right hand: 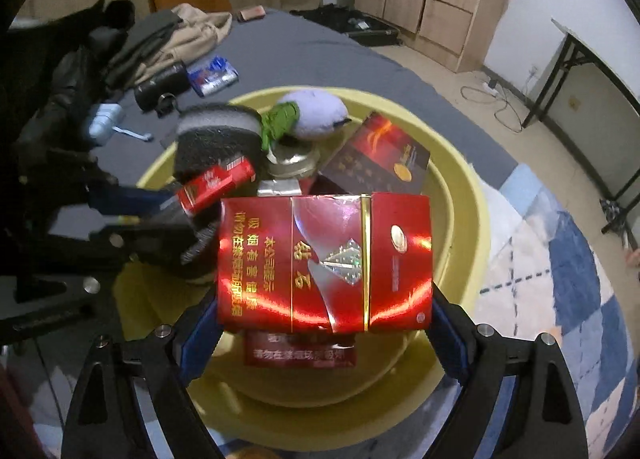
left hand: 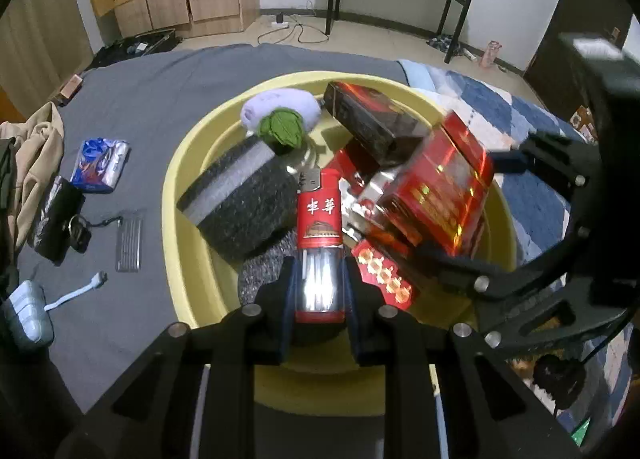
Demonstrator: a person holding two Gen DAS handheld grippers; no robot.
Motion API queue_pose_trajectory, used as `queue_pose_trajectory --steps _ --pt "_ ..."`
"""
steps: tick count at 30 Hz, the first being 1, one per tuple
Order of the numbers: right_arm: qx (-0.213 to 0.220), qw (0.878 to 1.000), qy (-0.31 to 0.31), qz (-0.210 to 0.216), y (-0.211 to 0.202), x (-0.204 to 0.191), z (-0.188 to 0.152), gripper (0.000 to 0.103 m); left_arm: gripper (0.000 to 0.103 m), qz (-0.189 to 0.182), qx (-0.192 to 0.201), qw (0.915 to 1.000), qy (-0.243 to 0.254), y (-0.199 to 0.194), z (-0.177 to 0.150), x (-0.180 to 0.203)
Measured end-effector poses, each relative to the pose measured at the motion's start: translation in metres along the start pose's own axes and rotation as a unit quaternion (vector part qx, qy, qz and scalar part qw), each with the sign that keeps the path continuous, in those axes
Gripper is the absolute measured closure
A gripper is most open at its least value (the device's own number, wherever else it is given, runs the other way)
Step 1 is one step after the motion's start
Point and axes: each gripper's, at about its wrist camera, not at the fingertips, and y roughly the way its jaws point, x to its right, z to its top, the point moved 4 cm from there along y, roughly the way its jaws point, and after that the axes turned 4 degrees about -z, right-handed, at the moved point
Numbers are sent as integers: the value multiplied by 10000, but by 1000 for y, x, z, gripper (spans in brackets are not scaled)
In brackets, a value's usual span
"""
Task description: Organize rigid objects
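Both tongs hang over the yellow basin that sits on the grey bed. The left tongs pinch a slim red lighter tight between their pads, above the near side of the basin. The right tongs stand wide, and a big red cigarette carton fills the gap between their pads, tilted over the basin's right half. Down inside lie a dark sponge block, a dark red box, a purple plush toy and more red packs. A blue packet lies out on the bed to the left.
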Motion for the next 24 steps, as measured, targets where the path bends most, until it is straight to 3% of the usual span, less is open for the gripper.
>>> queue_pose_trajectory --steps 2,3,5,6,7,9,14,16,20,24 --pt "7 10000 -15 17 5 2 1 9 79 -52 67 9999 -57 -1 1 -1" --pt "16 10000 -43 23 4 1 0 8 74 -76 97 9999 -94 -1 1 -2" --pt "79 9999 -68 36 4 -1 1 0 49 -67 217 9995 -231 -5 -2 -5" --pt "163 9998 -58 65 3 0 1 0 26 -46 295 9991 -307 -7 -3 -6" --pt "227 9997 -49 86 0 0 0 0 10 1 409 9983 -404 -12 -5 -8" --pt "374 9987 -64 335 -10 3 -7 0 6 123 688 9957 -612 -26 -8 -10" --pt "870 9956 15 351 -51 22 -41 0 0 244 1421 9860 -835 -64 -24 13" --pt "937 9951 216 209 -61 29 -67 0 0 404 1436 9850 -870 -64 -41 28" --pt "853 9961 236 -68 -54 22 -115 0 0 749 1431 9744 -1563 -55 -101 50" --pt "640 9977 181 -133 -28 10 -129 0 0 873 1101 9728 -1841 -27 -131 57"
